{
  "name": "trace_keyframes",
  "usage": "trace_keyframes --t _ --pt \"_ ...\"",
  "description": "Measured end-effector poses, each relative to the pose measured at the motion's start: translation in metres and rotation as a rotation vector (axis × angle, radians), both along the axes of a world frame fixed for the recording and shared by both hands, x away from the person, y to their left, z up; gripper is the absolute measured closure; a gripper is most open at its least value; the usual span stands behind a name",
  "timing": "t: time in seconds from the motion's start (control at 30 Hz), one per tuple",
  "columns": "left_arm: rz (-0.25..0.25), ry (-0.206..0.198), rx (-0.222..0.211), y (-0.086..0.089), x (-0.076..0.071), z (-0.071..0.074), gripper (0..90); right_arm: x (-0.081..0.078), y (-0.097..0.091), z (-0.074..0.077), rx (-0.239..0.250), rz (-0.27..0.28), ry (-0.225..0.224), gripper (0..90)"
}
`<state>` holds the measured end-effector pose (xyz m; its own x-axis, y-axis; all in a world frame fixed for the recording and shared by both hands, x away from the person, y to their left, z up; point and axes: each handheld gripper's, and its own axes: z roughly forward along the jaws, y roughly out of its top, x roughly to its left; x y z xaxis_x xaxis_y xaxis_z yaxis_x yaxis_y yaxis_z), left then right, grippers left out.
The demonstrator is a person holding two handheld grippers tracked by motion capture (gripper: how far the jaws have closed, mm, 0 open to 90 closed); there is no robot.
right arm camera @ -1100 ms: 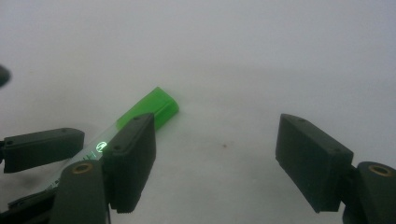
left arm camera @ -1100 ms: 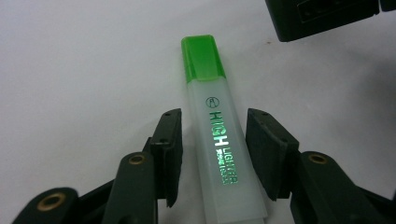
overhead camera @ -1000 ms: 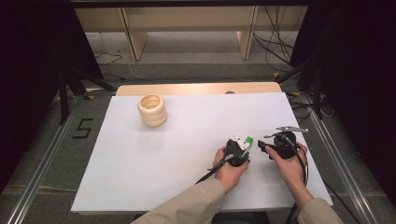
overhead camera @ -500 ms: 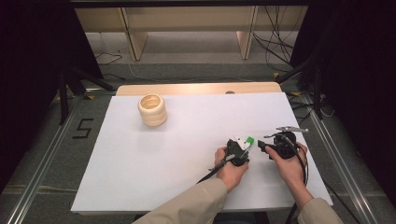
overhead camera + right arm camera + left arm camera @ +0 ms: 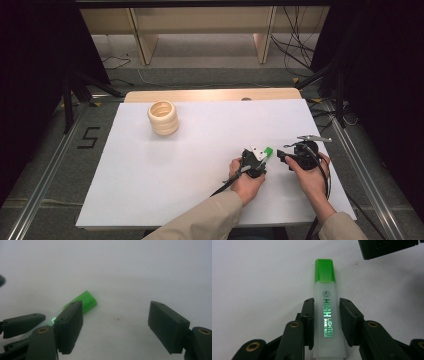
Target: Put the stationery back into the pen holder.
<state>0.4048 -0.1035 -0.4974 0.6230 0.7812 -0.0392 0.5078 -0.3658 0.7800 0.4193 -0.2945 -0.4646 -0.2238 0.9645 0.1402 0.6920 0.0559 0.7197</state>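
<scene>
A highlighter (image 5: 325,272) with a translucent white body and a green cap lies on the white table sheet (image 5: 200,165). My left gripper (image 5: 327,301) is shut on the highlighter's body, one pad on each side, with the cap sticking out past the fingertips. From above, the left gripper (image 5: 261,154) sits at the table's right front, and the green cap (image 5: 268,151) points toward my right gripper (image 5: 281,154). In its own view the right gripper (image 5: 116,307) stands open over bare sheet, and the green cap (image 5: 85,301) lies just beyond its left jaw.
A stack of pale wooden rings (image 5: 163,118) stands at the back left of the sheet. A strip of wooden tabletop (image 5: 210,95) shows along the far edge. Dark stands and cables surround the table. A black corner of the right gripper (image 5: 387,247) shows in the left gripper view.
</scene>
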Motion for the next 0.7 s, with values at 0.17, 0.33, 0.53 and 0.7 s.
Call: trace_keyframes --t 0.17,0.33,0.53,0.7 --pt "-0.03 0.01 -0.004 0.006 0.002 0.001 66.5 0.0 -0.002 0.0 0.012 -0.006 0.001 26.3" --pt "-0.035 0.012 -0.021 0.017 0.004 0.004 66.6 0.0 -0.003 0.001 0.015 -0.014 -0.007 25.7" --pt "-0.017 -0.002 -0.085 0.043 0.008 0.015 66.5 -0.001 -0.004 0.001 0.025 -0.022 -0.01 25.2" --pt "0.004 -0.031 -0.145 0.068 0.01 0.029 66.5 -0.001 -0.002 0.001 0.02 -0.017 -0.007 25.1"
